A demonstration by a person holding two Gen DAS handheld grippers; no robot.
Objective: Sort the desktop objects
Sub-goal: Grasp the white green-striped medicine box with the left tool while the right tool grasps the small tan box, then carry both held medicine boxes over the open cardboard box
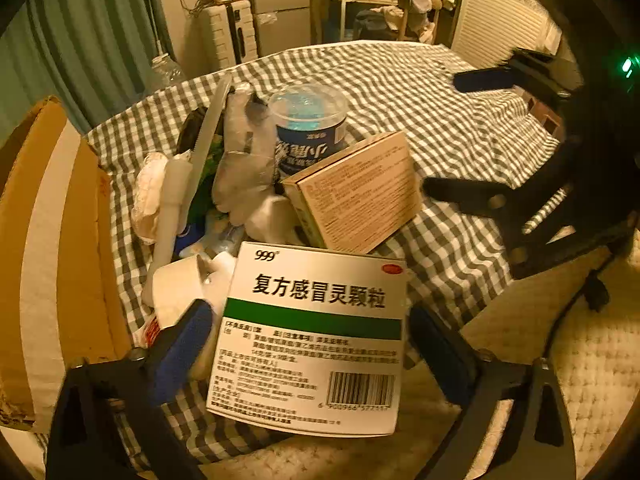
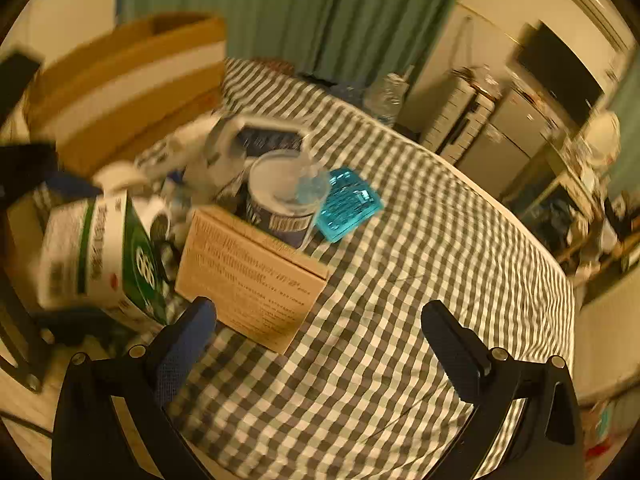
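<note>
My left gripper (image 1: 310, 332) is shut on a white and green 999 medicine box (image 1: 316, 336) and holds it over the near edge of the pile. The same box shows blurred at the left in the right wrist view (image 2: 100, 256). A tan cardboard box (image 1: 356, 192) (image 2: 252, 276) lies behind it, leaning on a blue tub with a clear lid (image 1: 308, 124) (image 2: 286, 196). A teal packet (image 2: 347, 204) lies beside the tub. My right gripper (image 2: 318, 320) is open and empty over the checkered cloth, just right of the tan box; it also shows at the right in the left wrist view (image 1: 480, 136).
A pile of white plastic items, a clear glove (image 1: 244, 160) and a white tape roll (image 1: 180, 288) lies left of the boxes. A large open cardboard carton (image 1: 52, 248) (image 2: 128, 80) stands at the table's left. Checkered cloth (image 2: 400, 280) stretches right. A green curtain and furniture stand beyond.
</note>
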